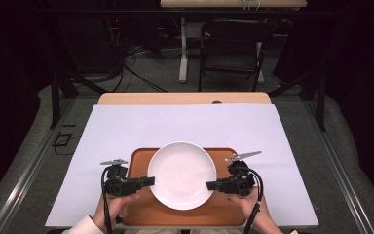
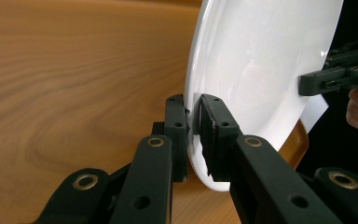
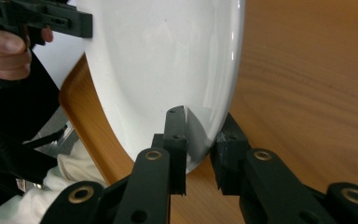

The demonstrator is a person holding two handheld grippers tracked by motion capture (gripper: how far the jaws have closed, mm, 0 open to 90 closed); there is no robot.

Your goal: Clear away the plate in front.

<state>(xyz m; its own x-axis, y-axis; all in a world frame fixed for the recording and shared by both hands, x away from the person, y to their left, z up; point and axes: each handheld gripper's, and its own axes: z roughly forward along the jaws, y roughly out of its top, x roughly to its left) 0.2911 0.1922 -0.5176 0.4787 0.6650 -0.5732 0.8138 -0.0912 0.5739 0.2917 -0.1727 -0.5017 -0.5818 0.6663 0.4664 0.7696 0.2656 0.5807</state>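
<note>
- The left gripper (image 1: 148,182) is clamped on the left rim of the white plate (image 1: 182,170).
- The right gripper (image 1: 211,185) grasps the plate's right rim, above the wooden tray (image 1: 139,161).

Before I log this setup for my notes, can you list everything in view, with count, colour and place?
plate: one, white, on the tray, gripped at its left and right rims
tray: one, wooden brown, near edge of the table
sheet: one, white, covering the table
table: one, light wood, bare strip at far edge
chair: one, dark, on the floor beyond the table
left gripper: black, fingers shut on the plate rim
right gripper: black, fingers shut on the opposite rim
hands: two, holding the grippers
</note>
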